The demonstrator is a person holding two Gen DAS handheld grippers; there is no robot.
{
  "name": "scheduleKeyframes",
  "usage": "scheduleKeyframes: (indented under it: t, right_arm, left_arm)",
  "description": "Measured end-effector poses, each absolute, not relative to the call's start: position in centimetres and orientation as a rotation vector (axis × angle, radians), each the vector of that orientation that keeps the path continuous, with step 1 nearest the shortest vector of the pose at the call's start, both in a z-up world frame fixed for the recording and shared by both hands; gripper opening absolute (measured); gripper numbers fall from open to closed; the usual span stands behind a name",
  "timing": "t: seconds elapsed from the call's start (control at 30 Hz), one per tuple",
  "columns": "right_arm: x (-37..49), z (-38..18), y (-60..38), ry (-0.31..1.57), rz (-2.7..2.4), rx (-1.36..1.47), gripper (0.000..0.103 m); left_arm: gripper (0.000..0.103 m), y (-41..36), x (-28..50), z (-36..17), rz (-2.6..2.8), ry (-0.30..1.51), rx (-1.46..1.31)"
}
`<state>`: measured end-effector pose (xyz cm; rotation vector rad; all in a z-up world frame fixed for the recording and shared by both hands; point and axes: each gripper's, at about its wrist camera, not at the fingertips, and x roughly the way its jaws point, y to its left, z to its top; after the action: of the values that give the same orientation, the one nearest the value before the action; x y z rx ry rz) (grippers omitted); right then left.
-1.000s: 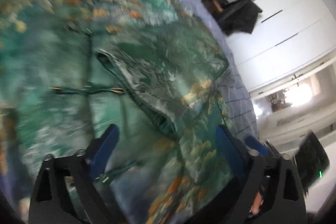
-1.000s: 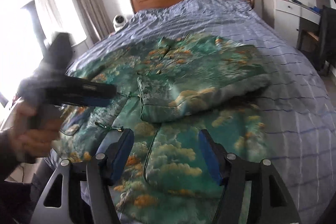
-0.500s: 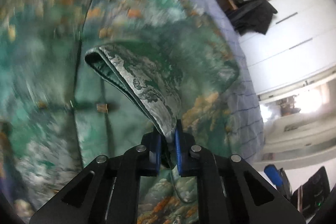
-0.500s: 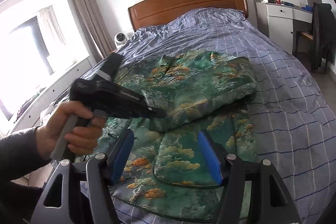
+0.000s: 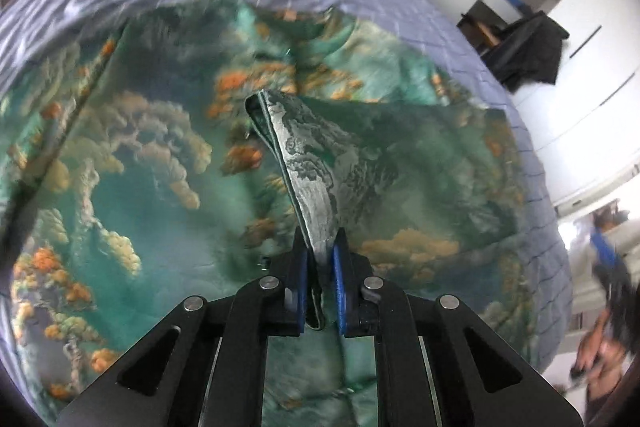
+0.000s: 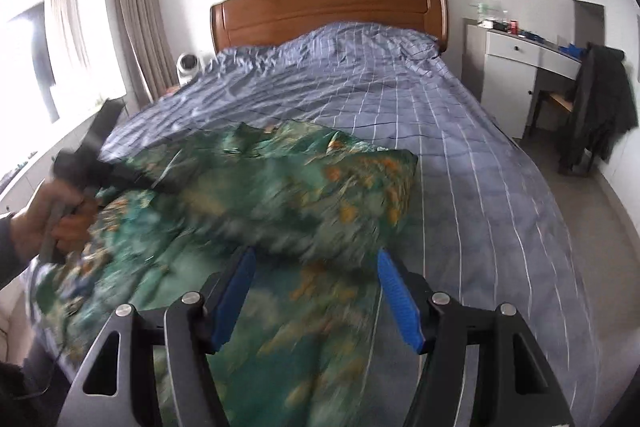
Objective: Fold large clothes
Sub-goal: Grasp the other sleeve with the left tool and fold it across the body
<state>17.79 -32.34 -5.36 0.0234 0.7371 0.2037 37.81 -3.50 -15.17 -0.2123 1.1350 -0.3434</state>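
The left gripper (image 5: 320, 281) is clamped on a raised fold of the green garment (image 5: 160, 187), which lies spread on the bed (image 6: 460, 155). The right gripper (image 6: 316, 297) hangs over the garment's near end, jaws wide apart and holding nothing.

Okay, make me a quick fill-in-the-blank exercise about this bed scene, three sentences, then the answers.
1. The left gripper is shut on a fold of the ____ patterned garment.
2. The right gripper hangs ____ over the garment, holding nothing.
3. The garment lies on a bed with a ____ headboard.

Missing words: green; open; wooden
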Motion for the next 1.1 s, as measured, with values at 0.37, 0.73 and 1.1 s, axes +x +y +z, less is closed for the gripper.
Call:
scheduleKeyframes:
  t: [0.37, 0.73, 1.1]
  right_arm:
    - [37.5, -13.6, -29.7, 0.929, 0.228, 0.017, 0.065]
    - [36.6, -15.9, -28.6, 1.037, 0.216, -0.004, 0.066]
    - [30.7, -17.5, -27.4, 1.118, 0.251, -0.093, 0.066]
  left_arm:
    - [0.023, -3.9, 39.0, -18.5, -0.313, 1.148, -0.214]
    - [0.026, -3.5, 38.7, -19.0, -0.316, 1.130, -0.220]
    - [0.039, -4.9, 38.1, -18.5, -0.273, 1.099, -0.108]
